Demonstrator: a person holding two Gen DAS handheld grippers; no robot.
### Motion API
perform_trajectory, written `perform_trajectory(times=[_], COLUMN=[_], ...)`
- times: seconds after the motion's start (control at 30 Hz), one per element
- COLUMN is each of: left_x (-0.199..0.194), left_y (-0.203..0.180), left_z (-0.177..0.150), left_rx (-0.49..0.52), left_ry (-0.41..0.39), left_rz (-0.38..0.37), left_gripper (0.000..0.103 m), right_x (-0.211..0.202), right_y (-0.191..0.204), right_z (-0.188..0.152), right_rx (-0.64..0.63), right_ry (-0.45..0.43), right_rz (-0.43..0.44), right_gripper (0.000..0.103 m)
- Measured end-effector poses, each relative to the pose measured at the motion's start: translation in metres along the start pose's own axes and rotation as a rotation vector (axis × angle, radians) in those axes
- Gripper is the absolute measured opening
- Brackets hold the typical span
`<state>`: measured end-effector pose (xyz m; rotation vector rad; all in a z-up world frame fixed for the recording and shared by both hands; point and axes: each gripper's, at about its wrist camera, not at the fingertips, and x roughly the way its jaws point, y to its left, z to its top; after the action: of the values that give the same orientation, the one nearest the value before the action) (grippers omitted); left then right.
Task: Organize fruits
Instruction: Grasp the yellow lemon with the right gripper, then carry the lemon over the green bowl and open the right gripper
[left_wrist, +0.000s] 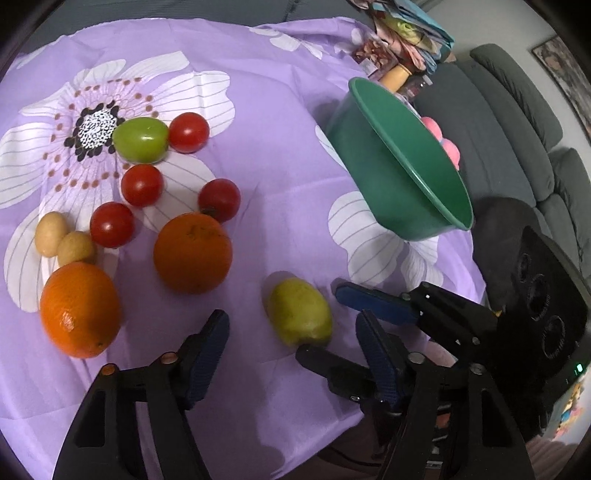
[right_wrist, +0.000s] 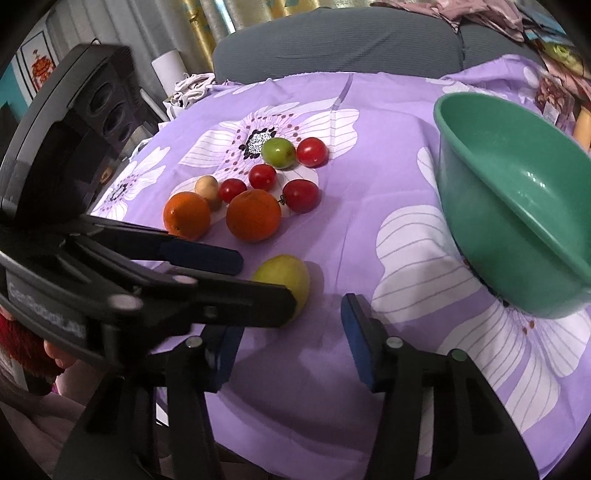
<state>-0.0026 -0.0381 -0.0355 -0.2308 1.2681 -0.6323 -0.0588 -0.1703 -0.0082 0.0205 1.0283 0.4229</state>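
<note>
So, counted:
- 4 red tomatoes (left_wrist: 142, 184), 2 oranges (left_wrist: 192, 253), 2 small tan fruits (left_wrist: 50, 233)
- 1 green tomato (left_wrist: 141, 139)
- 1 yellow-green lemon (left_wrist: 299, 316), smooth, oval
- 1 green bowl (left_wrist: 373, 177), tilted
- left gripper (left_wrist: 291, 354) fingers spread, empty
- right gripper (right_wrist: 291, 350) fingers apart, pinching nothing

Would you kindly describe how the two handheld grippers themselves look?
Both the left gripper and the right gripper are black plastic frames with silver pivot screws and jaws faced with blue textured pads. Each body has three round recesses; the left one bears pale lettering.

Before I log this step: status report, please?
Left gripper open, right gripper open, both empty. Yellow-green fruit on cloth, just ahead of both. Path to green bowl clear.
</note>
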Motion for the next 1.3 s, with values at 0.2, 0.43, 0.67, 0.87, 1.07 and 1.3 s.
perform_trajectory(times=[0.2, 0.43, 0.67, 0.87, 1.07, 1.3], left_x=[0.005, 0.013, 0.01, -0.005, -0.016, -0.018], left_y=[0.001, -0.001, -0.005, -0.021, -0.046, -0.083], left_z=[0.002, 0.006, 0.007, 0.015, 0.033, 0.059], left_rx=[0.01, 0.013, 0.026, 0.07, 0.144, 0.247], left_ry=[0.009, 0.017, 0.01, -0.033, -0.074, -0.112], left_rz=[0.003, -0.011, -0.013, -0.008, -0.013, -0.012], left_gripper=[0.06, 0.042, 0.04, 0.04, 0.04, 0.04], right_x=[0.012, 0.016, 0.014, -0.004, -0.032, -0.057], right_y=[0.003, 0.007, 0.011, 0.012, -0.003, -0.026], right_z=[0.004, 0.005, 0.005, 0.013, 0.028, 0.043], right_rx=[-0.004, -0.004, -0.002, -0.008, 0.003, 0.032], right_ry=[0.033, 0.038, 0.02, -0.047, -0.132, -0.218], right_rz=[0.019, 0.022, 0.012, -0.015, -0.064, -0.124], right_gripper=[0.038, 0.037, 0.037, 0.037, 0.037, 0.037])
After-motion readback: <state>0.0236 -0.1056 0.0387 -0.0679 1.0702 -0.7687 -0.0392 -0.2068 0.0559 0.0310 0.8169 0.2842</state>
